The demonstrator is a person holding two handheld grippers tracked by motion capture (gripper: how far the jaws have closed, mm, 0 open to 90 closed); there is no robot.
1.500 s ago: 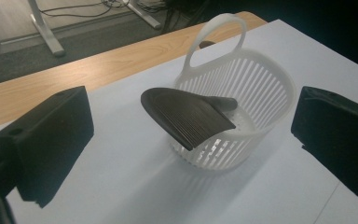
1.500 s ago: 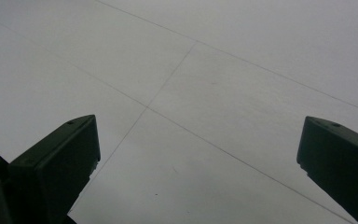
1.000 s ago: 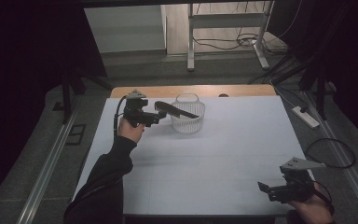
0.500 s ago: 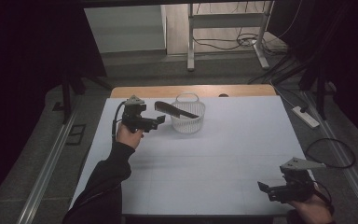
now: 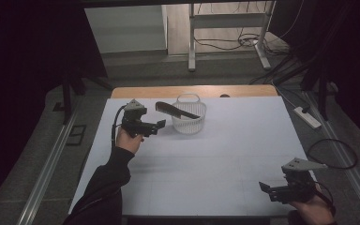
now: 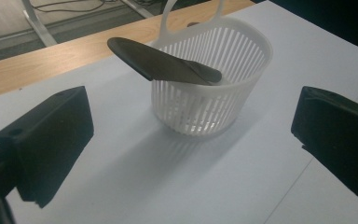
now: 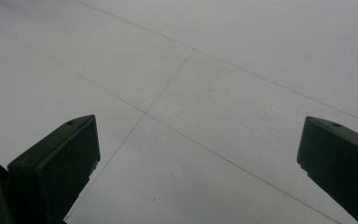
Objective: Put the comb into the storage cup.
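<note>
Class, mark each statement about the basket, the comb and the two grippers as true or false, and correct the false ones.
1. The black comb lies flat on the table. False: it rests across the rim of the white basket, one end inside.
2. The left gripper is open, holding nothing. True.
3. The right gripper grips the basket. False: it is open over bare table, far from it.
4. The basket has a handle. True.
</note>
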